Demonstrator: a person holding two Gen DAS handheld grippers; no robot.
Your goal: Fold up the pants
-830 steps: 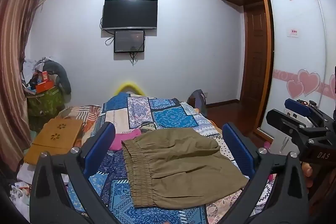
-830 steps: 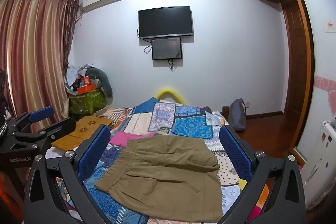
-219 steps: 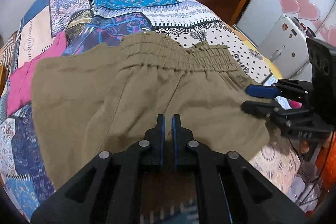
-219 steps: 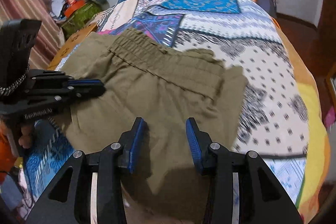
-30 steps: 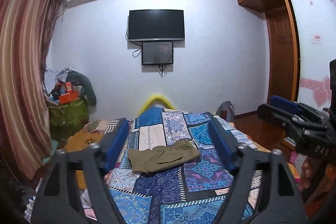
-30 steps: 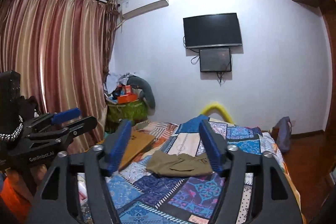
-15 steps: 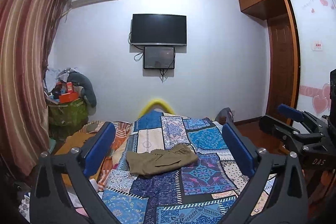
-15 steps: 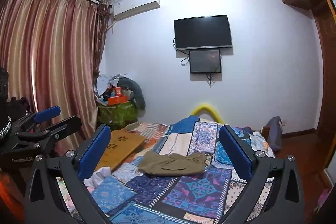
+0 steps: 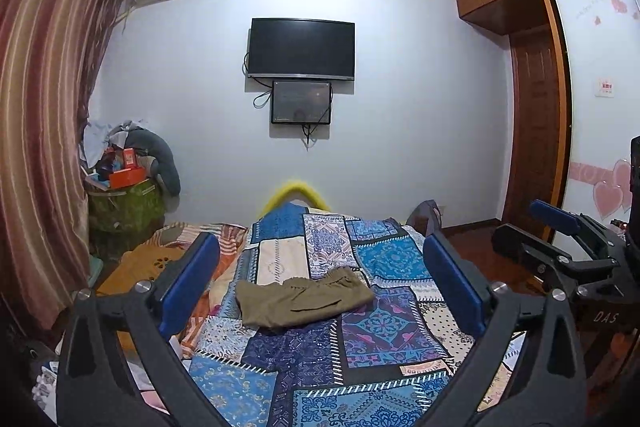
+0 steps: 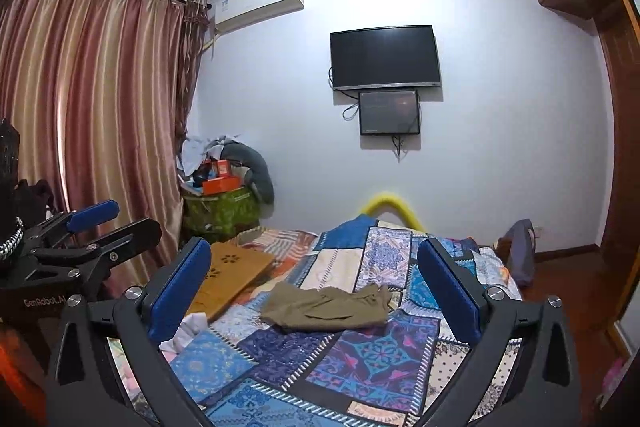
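Observation:
The olive pants [image 9: 302, 299] lie folded into a small flat bundle on the patchwork bed cover [image 9: 360, 359]; they also show in the right wrist view [image 10: 328, 307]. My left gripper [image 9: 320, 291] is open and empty, held back from the bed, well short of the pants. My right gripper [image 10: 316, 291] is open and empty too, also back from the bed. The right gripper shows at the right edge of the left wrist view [image 9: 560, 239], and the left gripper at the left edge of the right wrist view [image 10: 92, 227].
A wooden lap board [image 10: 232, 271] lies on the bed's left side beside a white cloth [image 10: 186, 331]. A green box with clutter [image 9: 124, 203] stands by the curtain [image 9: 36, 147]. A wardrobe [image 9: 592, 107] and door are on the right, a TV [image 9: 302, 49] on the far wall.
Both grippers have pulled back a little further and steadied, with jaws wide open. The folded pants have not moved on the bed.

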